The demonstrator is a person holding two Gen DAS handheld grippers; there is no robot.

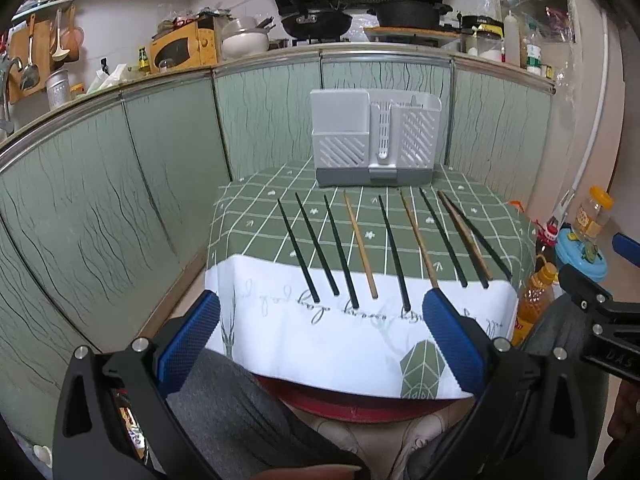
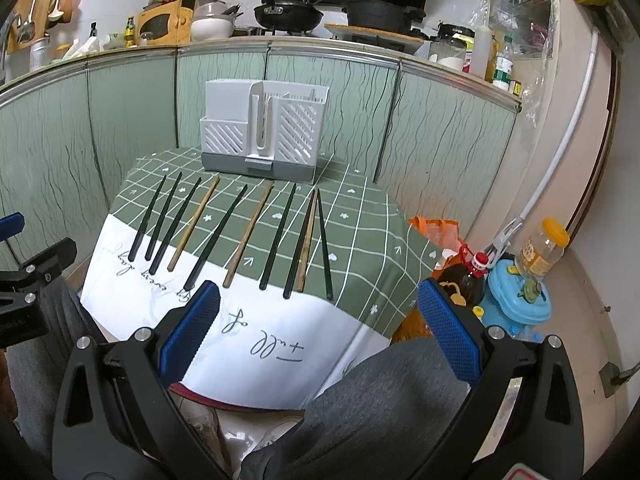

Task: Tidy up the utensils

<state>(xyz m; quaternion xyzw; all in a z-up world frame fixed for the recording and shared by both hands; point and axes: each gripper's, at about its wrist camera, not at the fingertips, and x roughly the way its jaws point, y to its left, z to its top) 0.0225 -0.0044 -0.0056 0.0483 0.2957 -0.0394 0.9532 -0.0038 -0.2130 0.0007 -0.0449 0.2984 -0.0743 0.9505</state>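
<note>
The left gripper [image 1: 320, 312] is held low in front of the small table [image 1: 352, 404], with its two blue fingers [image 1: 188, 344] spread wide apart and nothing between them. The right gripper [image 2: 320, 312] is in the same state: its blue fingers [image 2: 450, 332] stand far from each other and hold nothing. Both grippers are above the person's knees in grey trousers [image 2: 380, 392], near the front edge of the table, and they do not touch any utensil.

On the table lies a cloth [image 1: 320, 340], green with white squares at the back and white with writing at the front. Ten chopsticks [image 1: 394, 252] lie on it in a loose row, side by side, with the thin ends toward the back. Most of them are dark [image 2: 216, 236]; three are of light or brown wood [image 2: 194, 222]. At the right end of the row three sticks lie very close together, and two of them seem to touch or cross near the tips.

Behind the chopsticks, at the back edge of the table, stands a white utensil holder [image 1: 374, 140] with slotted walls and a grey base. No chopstick is visible inside it.

To the right of the table, on the floor, there are bottles [image 2: 464, 280] and a blue container [image 2: 516, 296].
</note>
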